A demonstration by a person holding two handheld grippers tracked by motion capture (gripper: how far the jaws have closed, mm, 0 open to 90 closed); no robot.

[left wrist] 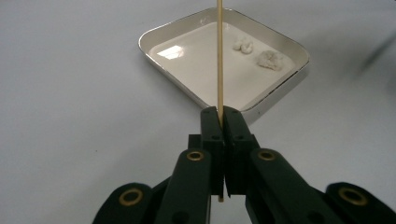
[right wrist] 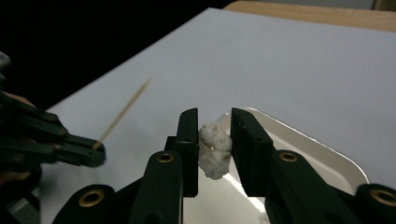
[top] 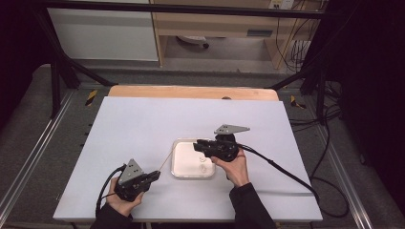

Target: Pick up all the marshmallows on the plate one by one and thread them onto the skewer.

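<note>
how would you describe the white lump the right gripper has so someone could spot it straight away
Start at the shallow white tray in the middle of the white table. Just above its rim, the right gripper holds a white, knobbly lump between its black jaws. Unlike the two lumps lying on the tray floor, this one is lifted off the tray.

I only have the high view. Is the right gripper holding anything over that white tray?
Observer: Yes, the right gripper pinches a white lumpy piece above the tray.
Operator: And the left one?
Observer: The left gripper is shut on a thin wooden skewer that points toward the tray.
Operator: Anything left in the tray?
Observer: Two white pieces, one smaller, one larger, lie near its far side.
</note>
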